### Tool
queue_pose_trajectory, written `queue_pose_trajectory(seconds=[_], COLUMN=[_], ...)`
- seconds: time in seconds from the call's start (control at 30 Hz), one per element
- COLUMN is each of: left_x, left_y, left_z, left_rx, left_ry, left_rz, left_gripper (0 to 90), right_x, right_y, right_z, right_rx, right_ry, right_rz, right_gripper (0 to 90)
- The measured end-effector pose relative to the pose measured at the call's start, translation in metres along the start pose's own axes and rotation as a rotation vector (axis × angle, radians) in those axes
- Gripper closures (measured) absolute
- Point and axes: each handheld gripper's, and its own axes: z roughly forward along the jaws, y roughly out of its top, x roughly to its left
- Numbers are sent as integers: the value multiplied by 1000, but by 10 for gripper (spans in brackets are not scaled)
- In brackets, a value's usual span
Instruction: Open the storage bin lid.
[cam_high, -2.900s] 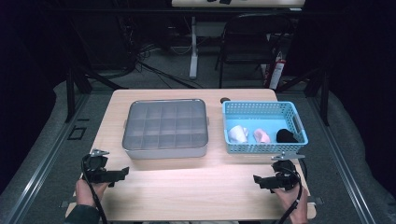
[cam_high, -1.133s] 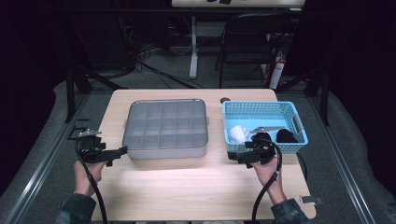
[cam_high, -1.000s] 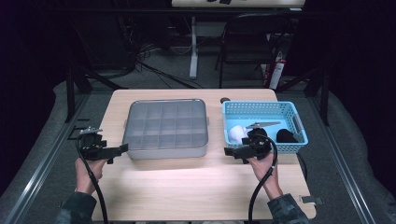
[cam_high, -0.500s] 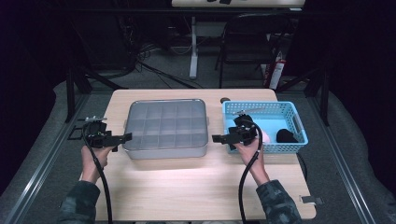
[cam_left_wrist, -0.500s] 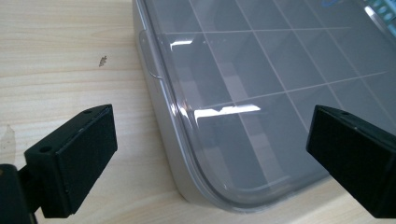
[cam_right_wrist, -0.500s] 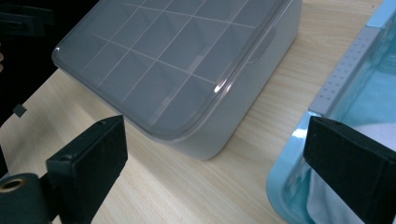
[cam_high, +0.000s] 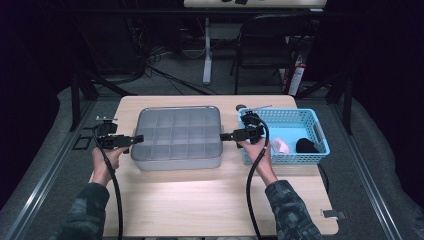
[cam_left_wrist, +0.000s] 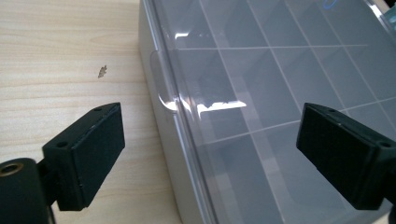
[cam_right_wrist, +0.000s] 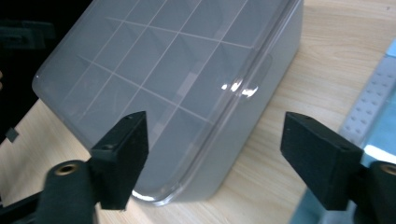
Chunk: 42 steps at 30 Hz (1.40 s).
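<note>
Both claws are held level at the short ends of the clear plastic box (cam_high: 177, 135): left claw (cam_high: 136, 139) at its left end, right claw (cam_high: 223, 136) at its right end. Jaws of each have just been closing in, yet wide gaps remain and nothing is gripped; in the left gripper view the lid edge (cam_left_wrist: 177, 107) sits between the jaws, untouched.

Step judged in hand: lid to be taken at both ends. To be done well, each pair of jaws should be centred on the small lip at mid-edge (cam_right_wrist: 250, 86), closed evenly, and both ends raised together so the lid is not skewed.

Box noted in the middle of the wooden table (cam_high: 200, 200), just left of the blue basket (cam_high: 320, 137). Frosted grey body, clear lid, grid of compartments seen through it; contents cannot be made out
</note>
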Motion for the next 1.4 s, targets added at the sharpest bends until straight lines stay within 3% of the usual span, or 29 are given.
queue_pose_trajectory(seconds=[0.17, 0.5, 0.83, 1.07, 1.4], left_x=[2, 5, 6, 8, 9], left_y=[7, 10, 9, 9, 9], left_z=[6, 18, 24, 24, 24], left_rx=[14, 42, 62, 61, 63], left_ry=[3, 7, -27, -40, -49], left_rz=[-5, -18, -25, -36, -45], left_gripper=[151, 248, 350, 369, 377], right_x=[0, -2, -6, -9, -13], right_y=[10, 17, 15, 16, 17], right_z=[14, 31, 41, 43, 46], right_rx=[26, 51, 78, 84, 108], right_ry=[-15, -65, -53, -31, 11], right_rz=[12, 44, 75, 84, 136], right_gripper=[364, 455, 506, 512, 515])
